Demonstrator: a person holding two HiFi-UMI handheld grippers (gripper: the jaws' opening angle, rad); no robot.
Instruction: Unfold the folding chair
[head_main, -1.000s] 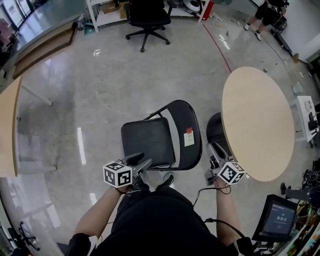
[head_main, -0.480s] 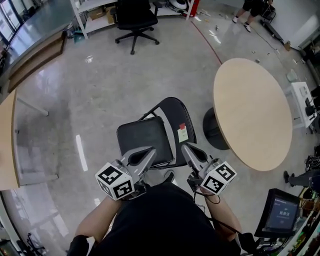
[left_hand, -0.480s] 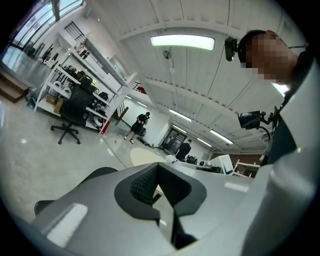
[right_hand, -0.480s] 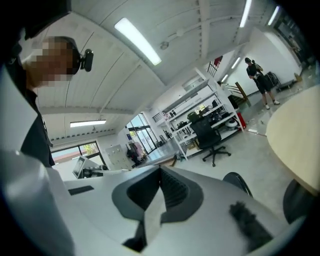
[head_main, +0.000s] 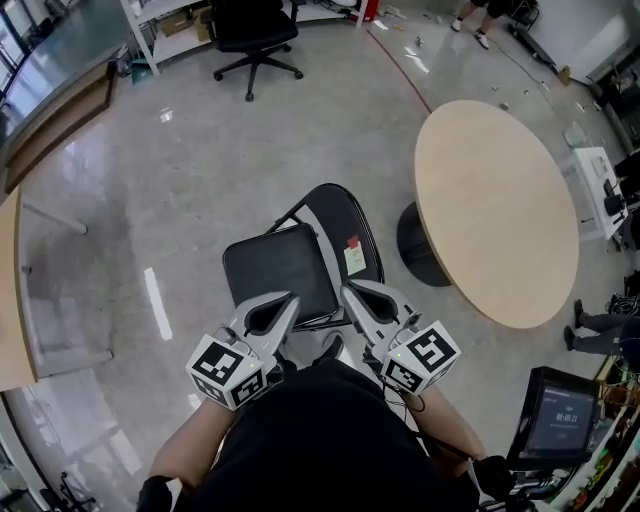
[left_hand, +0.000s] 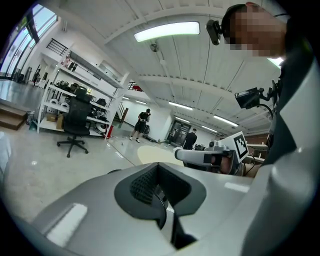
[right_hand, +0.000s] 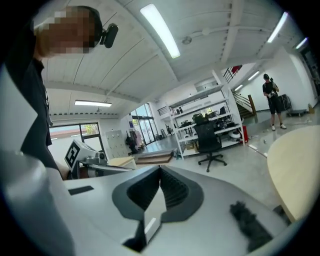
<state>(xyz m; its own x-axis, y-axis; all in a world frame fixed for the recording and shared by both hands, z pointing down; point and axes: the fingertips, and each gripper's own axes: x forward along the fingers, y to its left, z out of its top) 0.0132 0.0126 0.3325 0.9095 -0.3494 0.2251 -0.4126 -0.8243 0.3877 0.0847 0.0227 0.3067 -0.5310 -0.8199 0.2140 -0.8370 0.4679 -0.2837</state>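
The black folding chair (head_main: 280, 272) stands opened on the floor below me, seat flat, with a white and red label (head_main: 353, 258) on its rounded backrest (head_main: 335, 225). My left gripper (head_main: 290, 298) and right gripper (head_main: 347, 290) are raised side by side in front of my chest, above the seat's near edge and clear of the chair. Both are shut with nothing between the jaws. In the left gripper view the shut left gripper (left_hand: 159, 172) points across the room, with the right gripper (left_hand: 200, 156) beside it. The right gripper view shows the shut right gripper (right_hand: 160, 175).
A round wooden table (head_main: 495, 205) on a black pedestal stands just right of the chair. A black office chair (head_main: 250, 30) and shelving are at the far end. Another tabletop (head_main: 8, 300) is at the left edge, a monitor (head_main: 555, 420) at lower right. A person (head_main: 480, 15) stands far off.
Both grippers have lifted away from the chair's sides and come together in front of me, the right one moving left. Their jaws have closed. The chair stays as it was.
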